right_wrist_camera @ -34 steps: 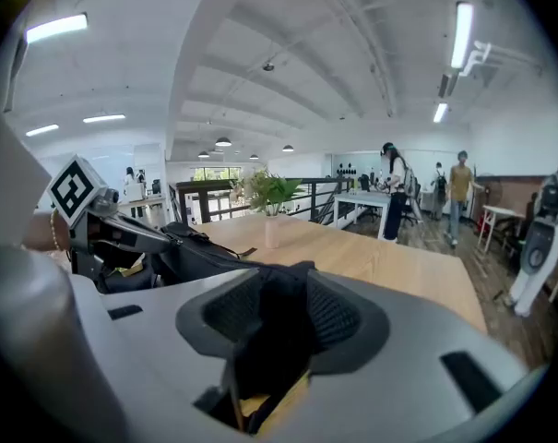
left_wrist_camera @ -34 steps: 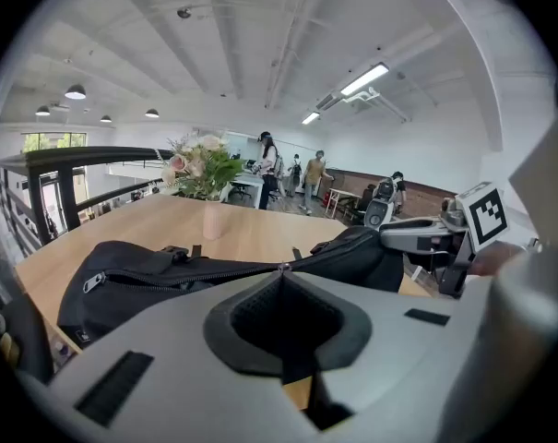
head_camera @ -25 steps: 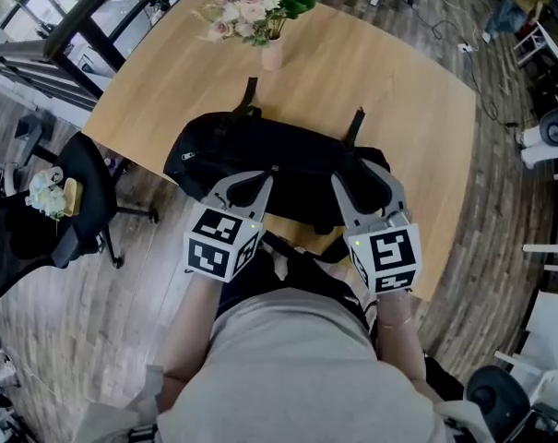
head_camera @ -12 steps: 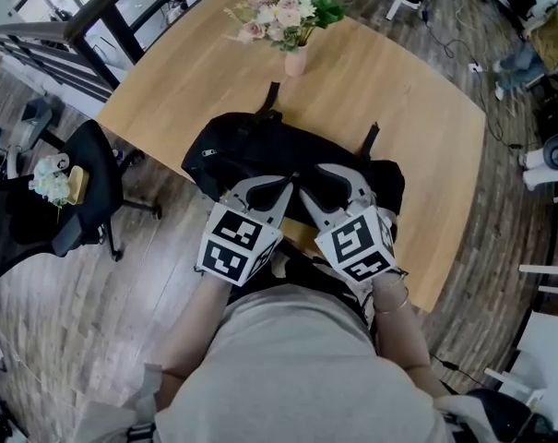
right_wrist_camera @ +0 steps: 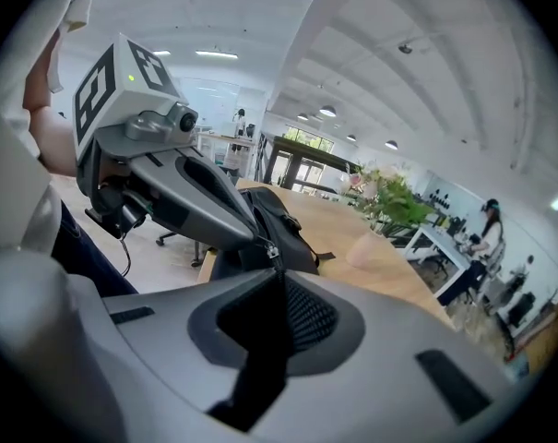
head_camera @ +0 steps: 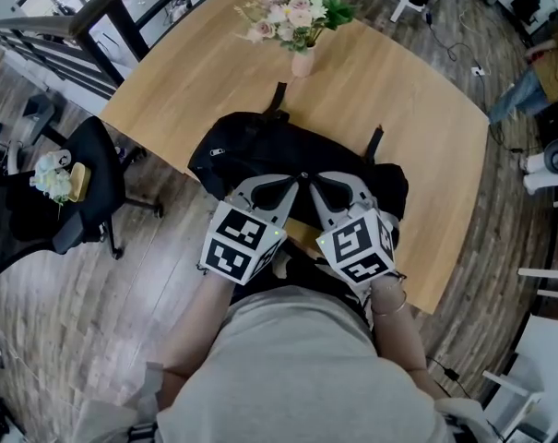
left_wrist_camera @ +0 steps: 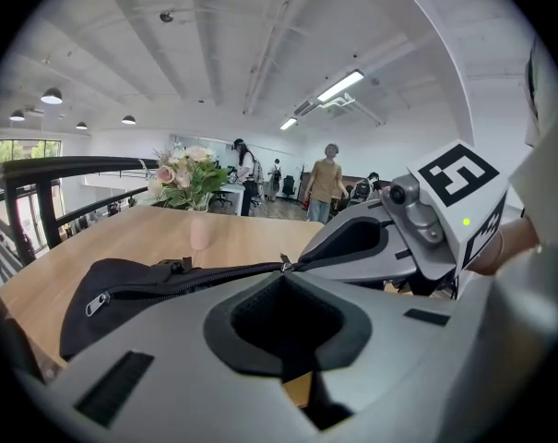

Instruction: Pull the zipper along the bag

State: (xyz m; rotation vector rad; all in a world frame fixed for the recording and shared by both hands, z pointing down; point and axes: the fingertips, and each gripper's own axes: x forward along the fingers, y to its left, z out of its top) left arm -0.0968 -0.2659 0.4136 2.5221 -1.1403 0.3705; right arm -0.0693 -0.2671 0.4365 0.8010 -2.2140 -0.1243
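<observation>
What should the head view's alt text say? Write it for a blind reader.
Seen from above, a person's left gripper and right gripper meet tip to tip on a black bag on a wooden table; the right jaws have just been closing on the zipper pull. A vase of flowers stands beyond.

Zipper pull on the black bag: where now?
Head view, centre: metal zipper pull atop the black fabric bag, where left gripper and right gripper tips meet; the right's jaws have just been closing on it.

Wood-plank floor (head_camera: 76,321) is surrounding a pale bench (head_camera: 426,155); a black office chair (head_camera: 94,173) is sitting nearby (ceiling strip lights (left_wrist_camera: 340,85) are glowing).
</observation>
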